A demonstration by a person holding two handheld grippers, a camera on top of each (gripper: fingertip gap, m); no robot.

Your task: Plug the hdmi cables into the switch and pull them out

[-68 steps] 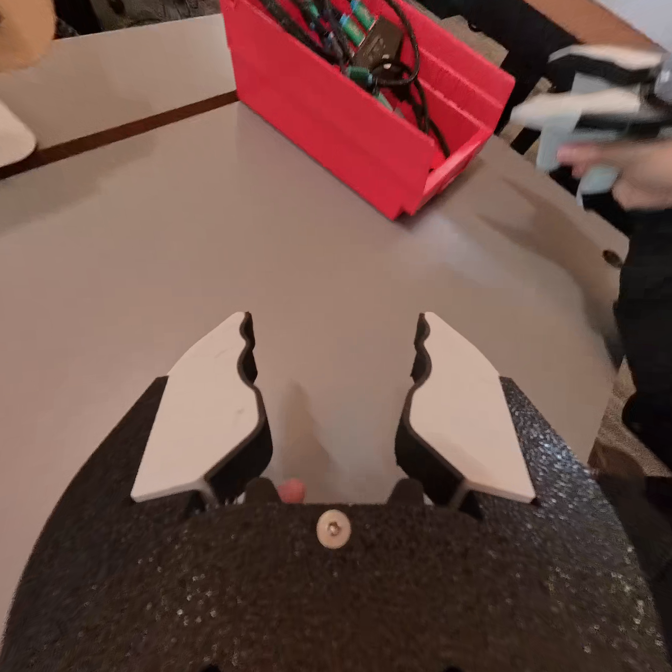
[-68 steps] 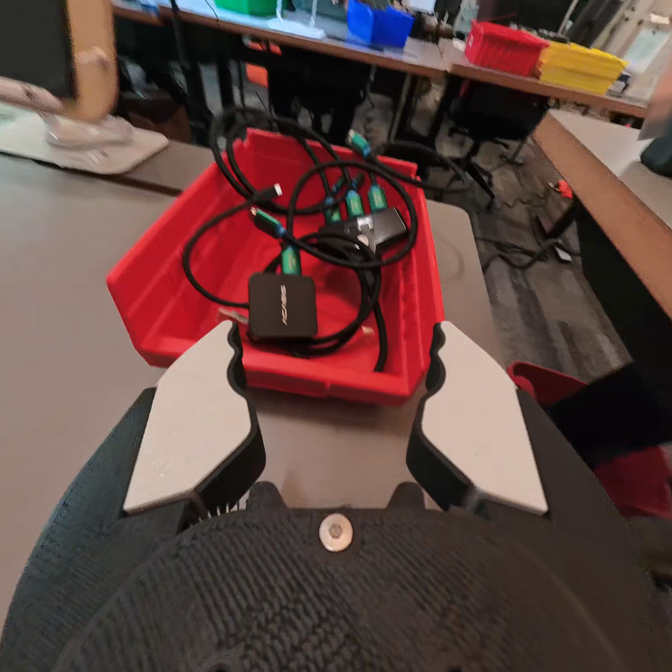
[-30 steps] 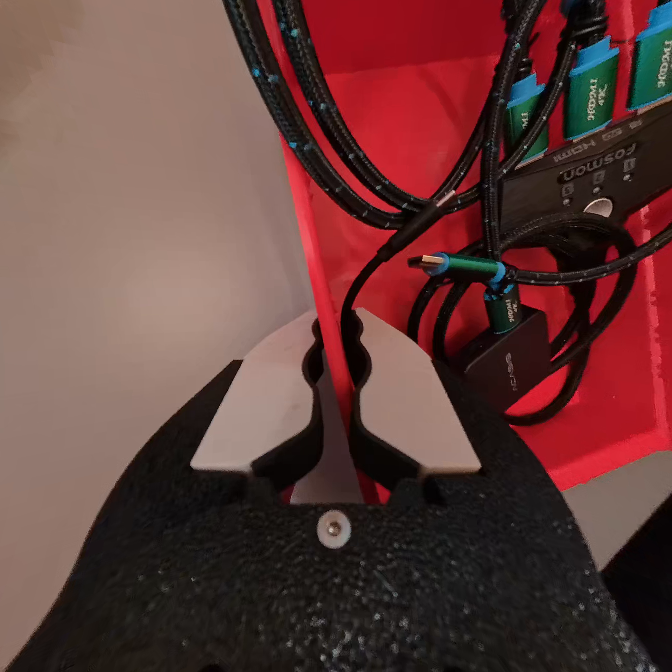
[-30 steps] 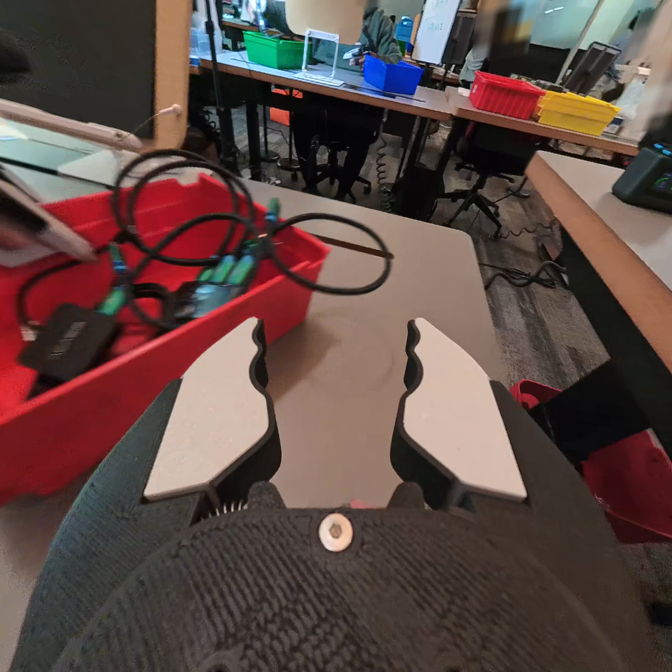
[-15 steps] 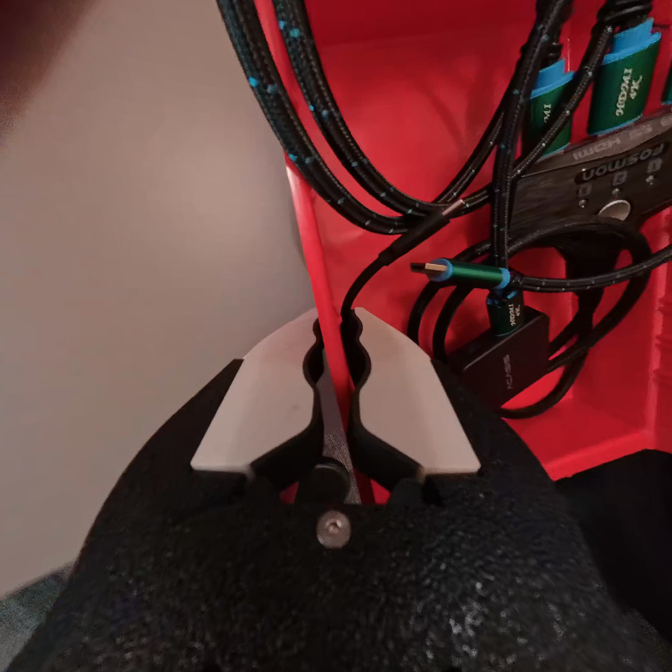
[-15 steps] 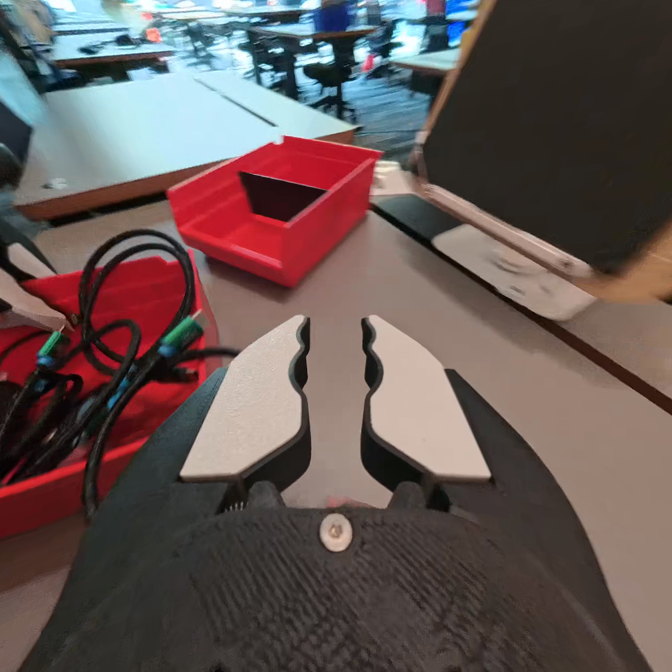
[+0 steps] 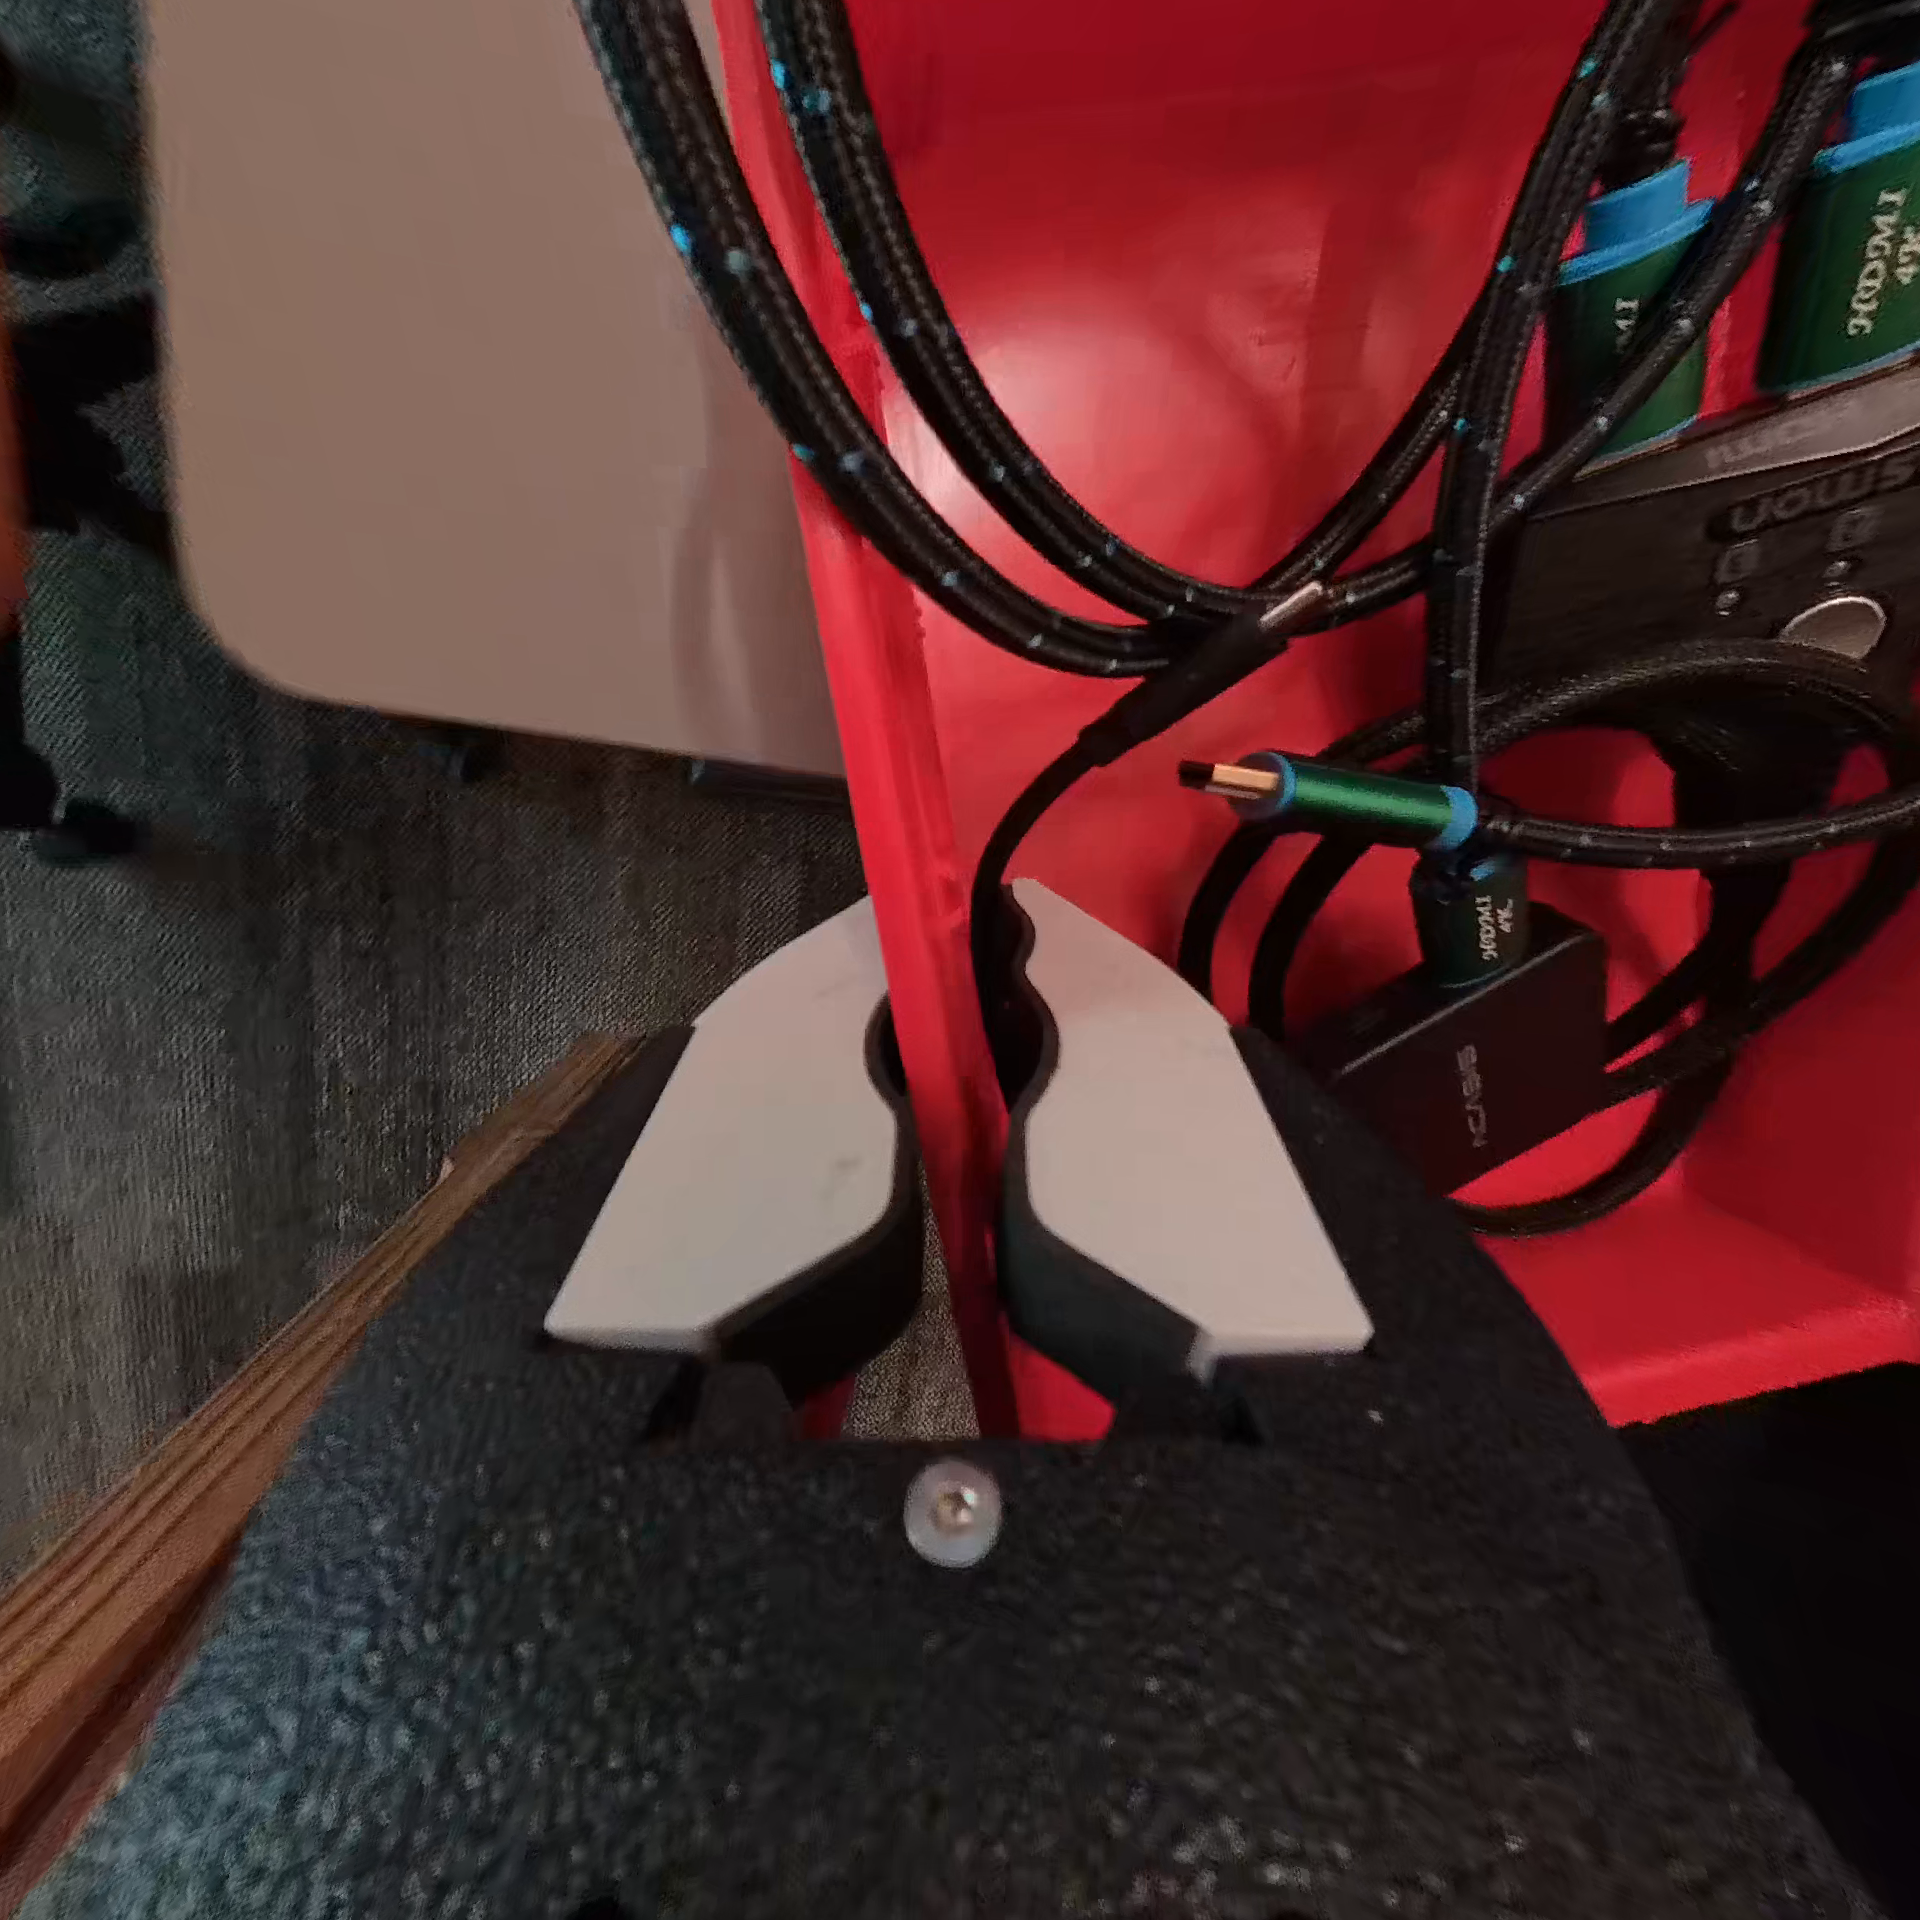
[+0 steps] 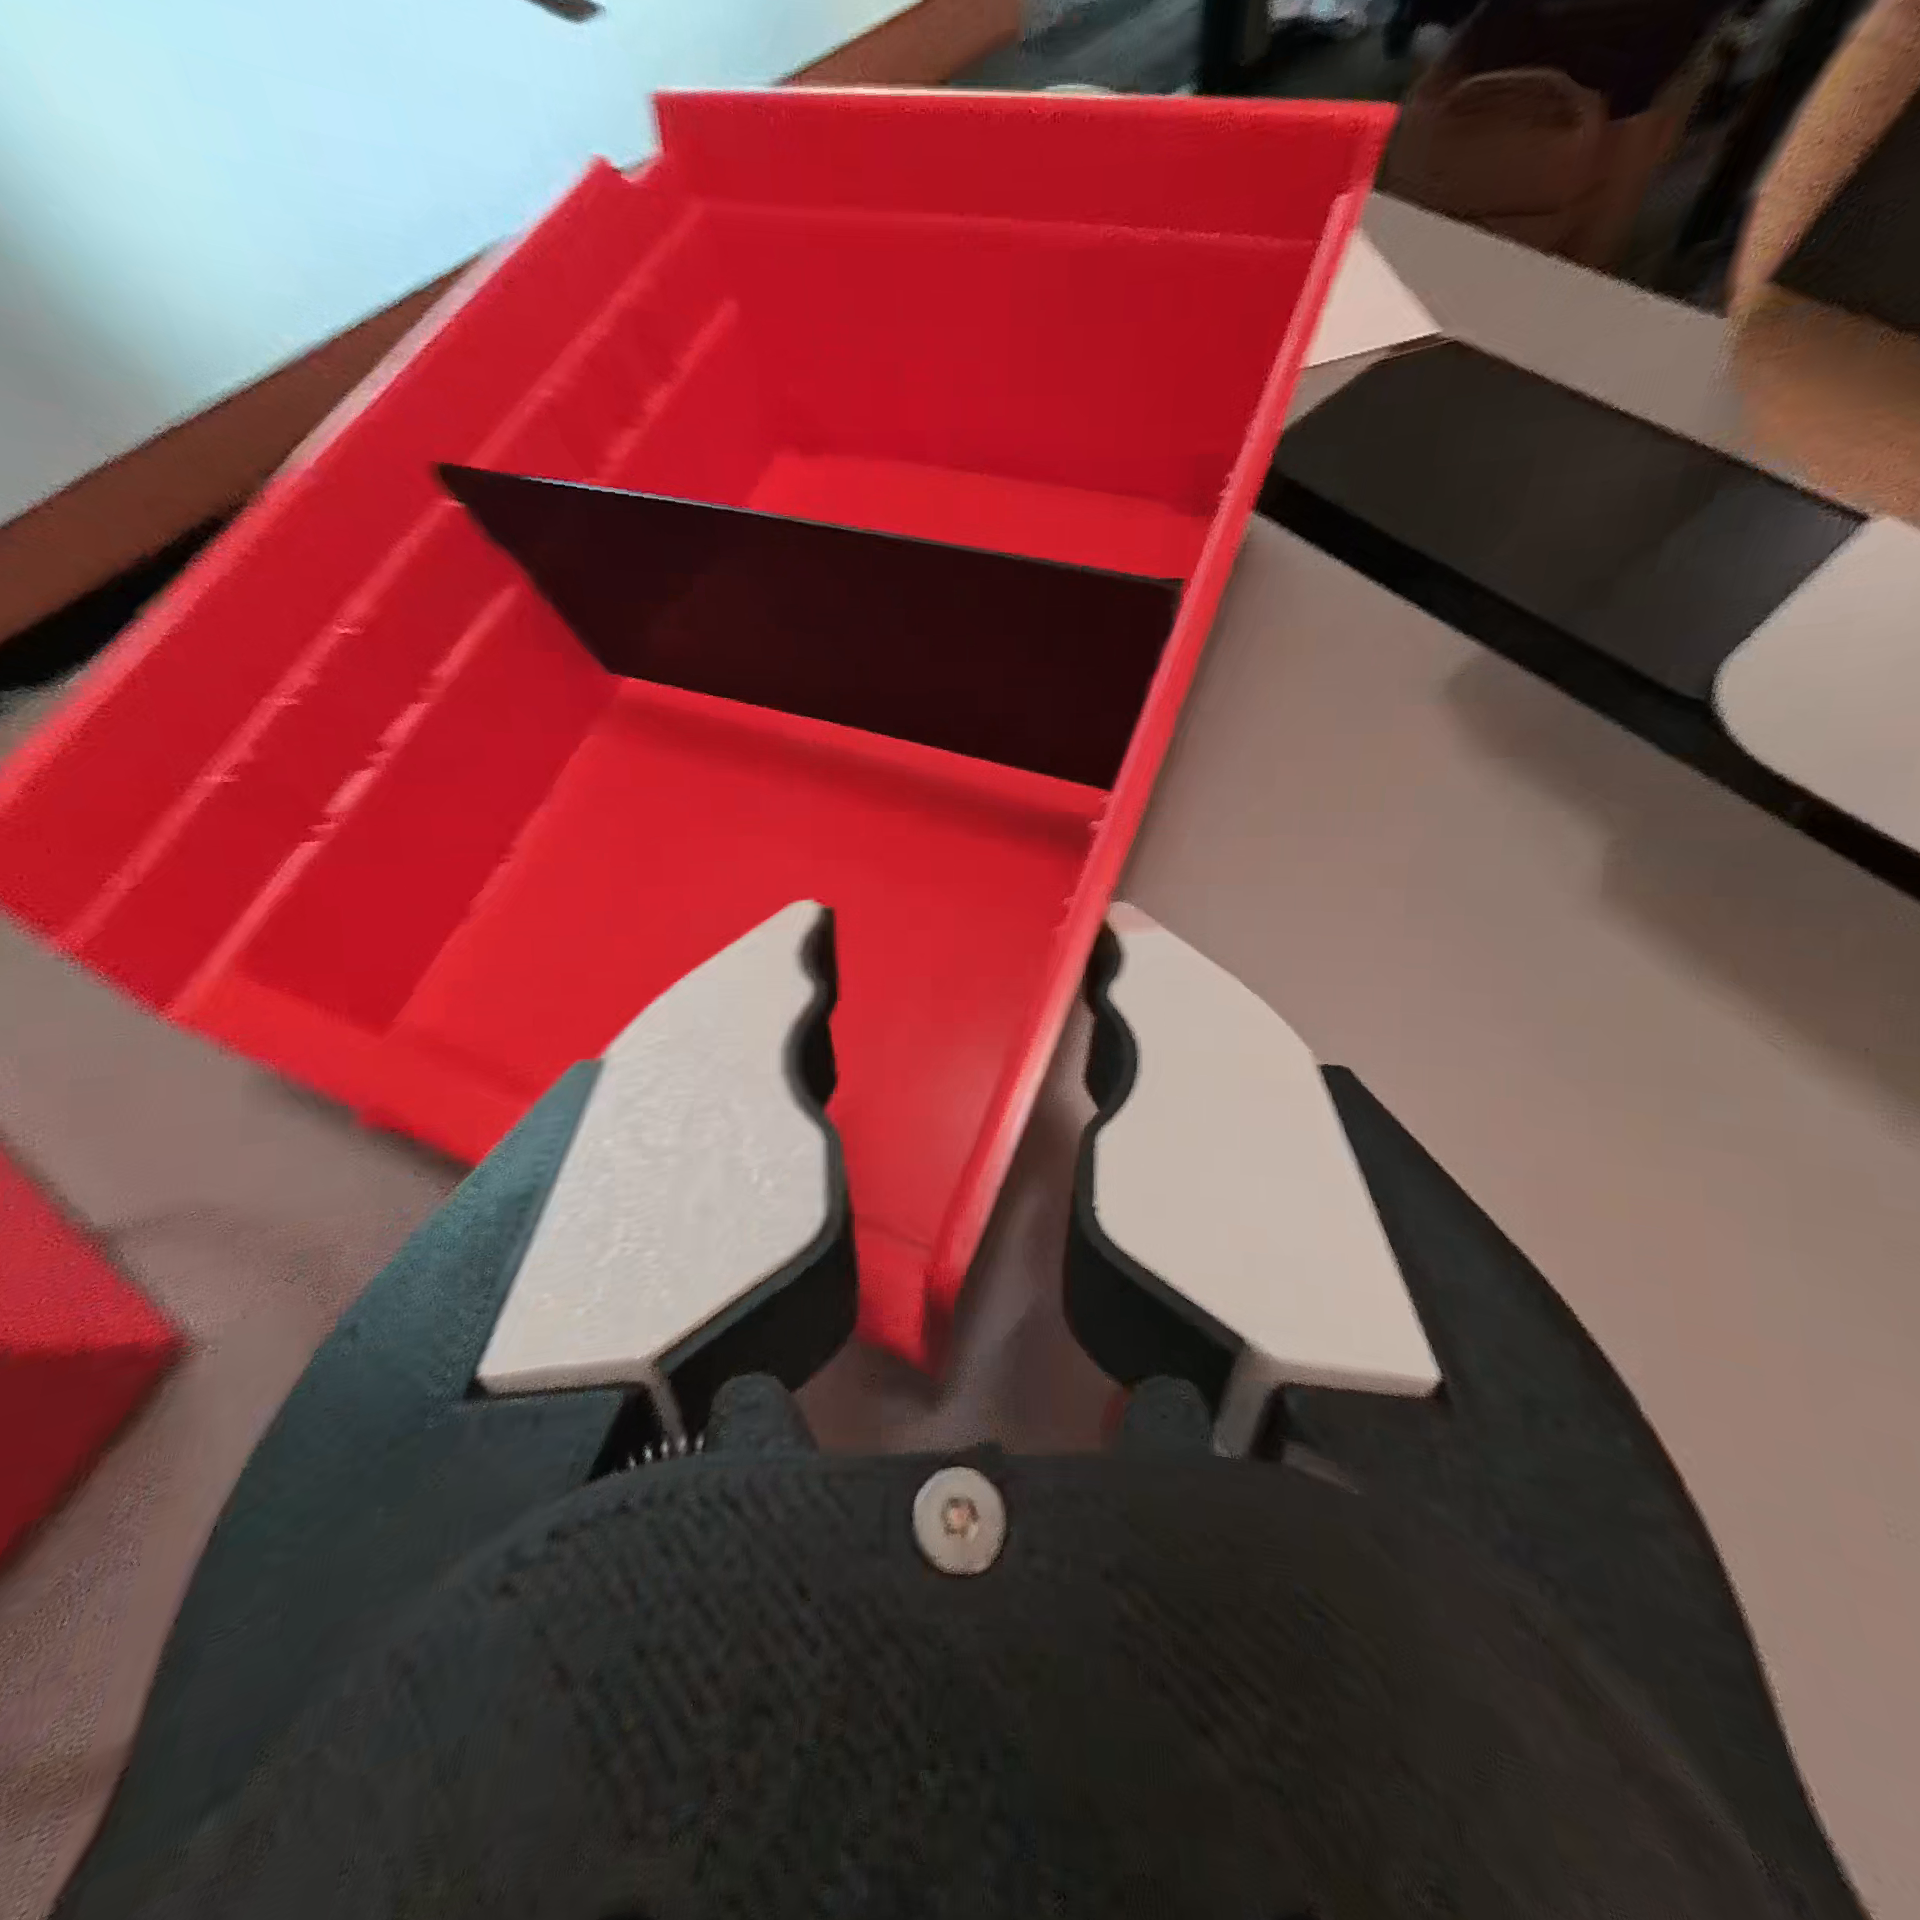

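Observation:
My left gripper (image 7: 945, 914) is shut on the side wall of a red bin (image 7: 894, 727). Inside the bin lies the black HDMI switch (image 7: 1714, 540) at the upper right, with green plugs (image 7: 1631, 312) in its ports. A loose green plug (image 7: 1351, 800) with a gold tip lies below it. Another plug sits in a small black box (image 7: 1486, 1081). Braided black cables (image 7: 883, 416) loop over the bin's edge. My right gripper (image 8: 961, 997) is open and empty, its jaws on either side of the right wall of a second, empty red bin (image 8: 1226, 582).
The empty bin has a black divider (image 8: 831, 613) across its middle. A corner of another red bin (image 8: 62, 1351) shows at the lower left. A black slab (image 8: 1558, 520) lies on the grey table (image 8: 1455, 935) to the right. Carpet floor (image 7: 260, 935) and a wooden edge (image 7: 208, 1455) show beside the left gripper.
My left gripper keeps its hold on the bin wall while the background shifts from table top to floor. My right gripper has swung to the empty bin and opened wider around its wall.

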